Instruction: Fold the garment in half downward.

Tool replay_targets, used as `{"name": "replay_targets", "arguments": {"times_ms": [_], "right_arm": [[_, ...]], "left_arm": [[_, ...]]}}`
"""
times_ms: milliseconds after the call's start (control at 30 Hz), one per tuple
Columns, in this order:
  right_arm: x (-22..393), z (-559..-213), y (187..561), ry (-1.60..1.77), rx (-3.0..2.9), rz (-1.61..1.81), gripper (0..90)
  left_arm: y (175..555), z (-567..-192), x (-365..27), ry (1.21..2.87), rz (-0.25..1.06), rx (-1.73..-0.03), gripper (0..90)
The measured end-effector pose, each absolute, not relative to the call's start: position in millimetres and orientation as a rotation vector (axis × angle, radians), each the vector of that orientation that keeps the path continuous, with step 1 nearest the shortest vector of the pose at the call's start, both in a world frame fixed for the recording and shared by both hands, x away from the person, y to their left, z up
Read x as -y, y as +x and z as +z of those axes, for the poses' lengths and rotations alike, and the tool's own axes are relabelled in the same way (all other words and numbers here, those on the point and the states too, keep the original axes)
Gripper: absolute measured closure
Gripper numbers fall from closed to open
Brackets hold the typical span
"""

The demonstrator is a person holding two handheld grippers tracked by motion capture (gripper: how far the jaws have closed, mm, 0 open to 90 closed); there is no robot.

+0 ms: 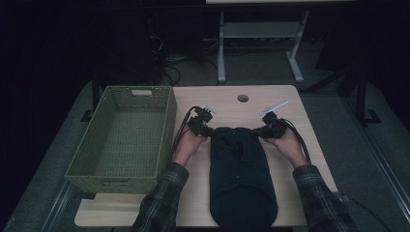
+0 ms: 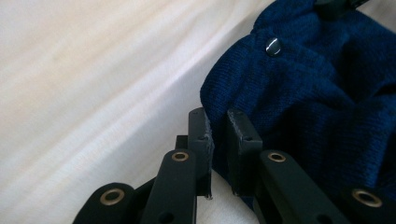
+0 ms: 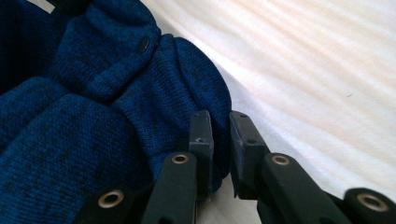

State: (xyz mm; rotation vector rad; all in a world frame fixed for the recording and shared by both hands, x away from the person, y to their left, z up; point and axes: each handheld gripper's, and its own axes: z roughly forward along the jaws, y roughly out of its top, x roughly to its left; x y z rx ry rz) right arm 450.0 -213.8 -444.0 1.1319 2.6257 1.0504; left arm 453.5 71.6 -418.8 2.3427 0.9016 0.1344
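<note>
Navy knit garment (image 1: 241, 176), high view: folded long on the table (image 1: 309, 116), far corners pinched by left gripper (image 1: 208, 130) and right gripper (image 1: 263, 131); near end cut off by the frame.

Left gripper view: jaws nipped on the knit edge, snap (image 2: 273, 45) just beyond. Soft, light, floppy; best held by corners.

Right gripper view: jaws clamped on a fold; depth of bite unclear.

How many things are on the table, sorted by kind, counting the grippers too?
Dark blue knitted garment: 1
Green woven basket: 1
Grippers, left gripper and right gripper, each pinching a far corner of the garment: 2
Total: 4
</note>
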Motion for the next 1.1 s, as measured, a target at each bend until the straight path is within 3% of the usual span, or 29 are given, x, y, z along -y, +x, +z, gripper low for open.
{"name": "replay_targets", "arguments": {"times_ms": [767,900,1100], "right_arm": [[227.6,-344.3,443.0,0.974,-2.445,1.123,80.5],[224.4,-334.3,436.7,0.958,-2.370,1.140,80.4],[218.2,-349.6,415.1,0.889,-2.330,1.127,80.0]], "left_arm": [[452.6,-320.6,-67.0,2.257,0.399,-0.763,81.3],[444.4,-319.4,-64.7,2.254,0.450,-0.739,80.9],[424.9,-334.3,-72.1,2.214,0.437,-0.706,80.5]]}}
